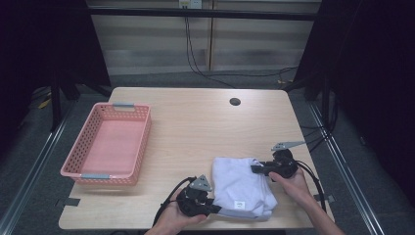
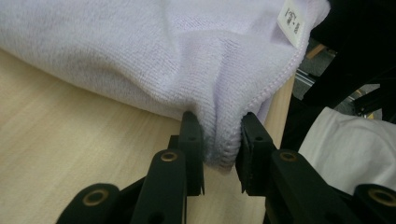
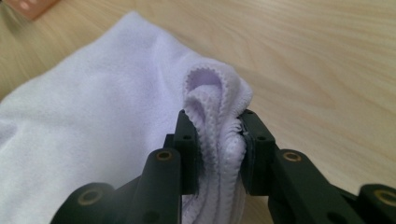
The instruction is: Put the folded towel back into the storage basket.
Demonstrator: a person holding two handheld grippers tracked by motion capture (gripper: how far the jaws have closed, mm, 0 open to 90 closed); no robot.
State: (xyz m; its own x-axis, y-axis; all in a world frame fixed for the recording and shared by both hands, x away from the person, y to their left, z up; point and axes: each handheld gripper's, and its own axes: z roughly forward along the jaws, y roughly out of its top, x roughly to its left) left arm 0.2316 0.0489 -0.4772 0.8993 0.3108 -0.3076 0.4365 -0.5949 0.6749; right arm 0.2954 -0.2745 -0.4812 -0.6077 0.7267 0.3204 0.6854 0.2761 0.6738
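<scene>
Your folded white towel (image 1: 242,188) lies at the near right of the desk (image 1: 195,127), its long axis running from your edge away toward the far side. You hold it at both ends of that span: your left gripper (image 1: 211,209) bites the near left corner, close to the small label (image 1: 239,204), and your right gripper (image 1: 258,170) bites the far right edge. In the left gripper view the fingers (image 2: 191,140) are pinched onto a bunched fold of hem, and in the right gripper view the fingers (image 3: 187,135) are clamped over several stacked layers of stitched edge, so both are narrow and holding cloth, not air. The pink basket (image 1: 110,144) stands well apart to the left, and your left hand is the nearer one to it. Both forearms come in low from the bottom, the grippers lying nearly level with the desk and aimed inward at the towel from opposite sides. Any carry toward the basket would go leftward across bare wood
</scene>
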